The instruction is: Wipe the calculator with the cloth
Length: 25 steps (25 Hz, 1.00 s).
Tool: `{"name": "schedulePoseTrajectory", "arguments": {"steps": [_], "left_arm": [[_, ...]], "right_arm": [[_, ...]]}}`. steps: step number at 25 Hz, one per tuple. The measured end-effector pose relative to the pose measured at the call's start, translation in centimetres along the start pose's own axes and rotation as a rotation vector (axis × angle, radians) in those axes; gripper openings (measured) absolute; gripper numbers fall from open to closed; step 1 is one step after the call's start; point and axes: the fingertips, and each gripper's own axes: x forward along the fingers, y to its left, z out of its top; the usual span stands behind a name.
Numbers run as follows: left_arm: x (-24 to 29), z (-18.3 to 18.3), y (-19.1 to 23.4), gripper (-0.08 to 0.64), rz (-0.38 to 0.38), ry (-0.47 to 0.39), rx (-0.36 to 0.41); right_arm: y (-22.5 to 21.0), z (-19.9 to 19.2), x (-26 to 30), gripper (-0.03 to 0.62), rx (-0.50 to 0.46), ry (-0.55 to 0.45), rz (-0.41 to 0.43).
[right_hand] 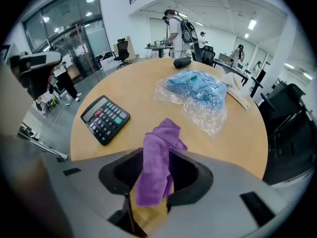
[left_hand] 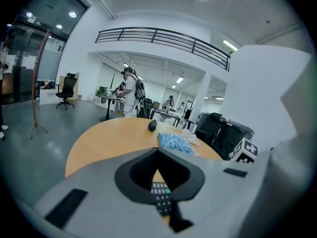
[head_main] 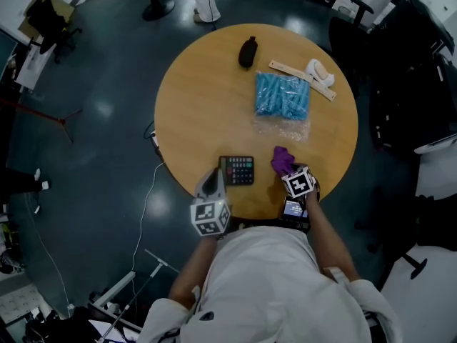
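Purple cloth (head_main: 282, 160) lay bunched in a small heap on the round wooden table (head_main: 200, 106), close to the near edge. It sat to the right of the calculator (head_main: 236, 169), with bare wood between the two. The calculator lay flat and keys-up, dark-bodied with a few coloured keys, nothing resting on it. The right gripper (head_main: 291, 171) pointed steeply down over the cloth. Its own view showed the jaws standing well apart, with a fold of the cloth rising loose through the gap and tabletop showing beneath it. No pinch could be made out. The left gripper (head_main: 212, 179) hovered at the calculator's left end, tilted gently downward, its jaws closed together and holding nothing. Its view showed the calculator's keys through the opening behind the meeting tips, so the calculator lay under the jaws rather than between them. Whether the tips touched the casing could not be told. Farther back on the table sat a bag of blue pieces (head_main: 283, 95) on crinkled clear wrap (head_main: 282, 128). Beyond it were a small black object (head_main: 247, 52) and, towards the right rim, a pale wooden strip (head_main: 300, 78). A person (right_hand: 176, 26) stood at a desk across the room — back turned.
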Motion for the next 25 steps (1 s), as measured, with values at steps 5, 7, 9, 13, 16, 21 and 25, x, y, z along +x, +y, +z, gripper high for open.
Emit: {"name": "schedulePoseTrajectory", "arguments": {"steps": [5,7,9,13,16,21,25], "left_arm": [[0.1,1.4,-1.5,0.008,-0.024,-0.030,0.031],[-0.2,2.7,-2.3,0.008,-0.033,-0.064,0.070],[-0.7,4.4,-3.1,0.008,-0.039,-0.109,0.117],[-1.9,7.8,-4.5,0.008,-0.052,-0.200,0.177],[-3.0,10.2,-5.7,0.008,-0.067,-0.257,0.219],[-4.2,11.5,-7.0,0.008,-0.072,-0.314,0.253],[-4.3,10.8,-6.9,0.008,-0.065,-0.282,0.225]], "right_arm": [[0.3,4.5,-6.0,0.163,0.051,-0.225,0.050],[0.0,8.1,-10.8,0.152,0.069,-0.437,0.035],[-0.5,11.7,-16.8,0.104,0.073,-0.673,-0.011],[-0.7,16.2,-28.0,0.058,0.044,-1.051,-0.116],[0.3,17.4,-33.1,0.046,0.006,-1.214,-0.165],[0.2,15.0,-29.3,0.017,0.066,-1.099,-0.194],[0.6,12.5,-26.8,0.017,0.136,-1.030,-0.167]]}}
